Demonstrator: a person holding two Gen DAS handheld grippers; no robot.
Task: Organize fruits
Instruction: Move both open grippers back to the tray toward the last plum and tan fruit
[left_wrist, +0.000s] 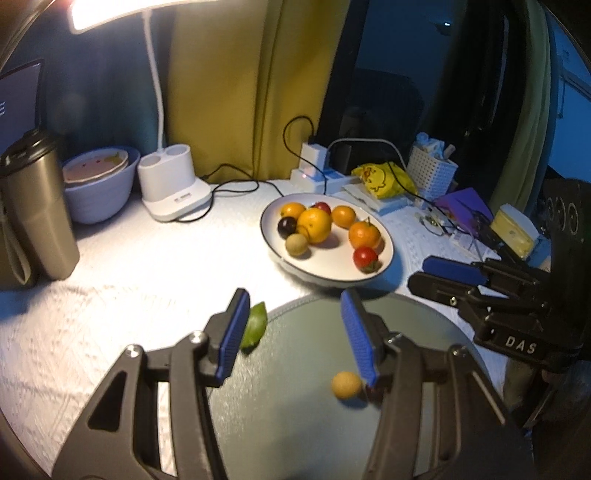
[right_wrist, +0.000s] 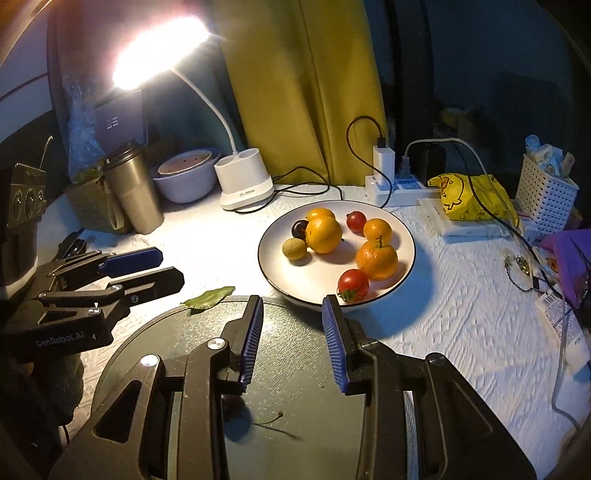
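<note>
Left gripper (left_wrist: 295, 332) spread wide and empty over the grey round tray (left_wrist: 295, 424), a small yellow fruit (left_wrist: 346, 384) lying by its right finger; right gripper (right_wrist: 293, 339) open, empty, over the same tray; beyond, white plate (right_wrist: 280, 273) with oranges (right_wrist: 376, 258), tomatoes (right_wrist: 353, 283), dark plum (right_wrist: 300, 229); green leaf (right_wrist: 209, 298) at tray's far-left rim.
</note>
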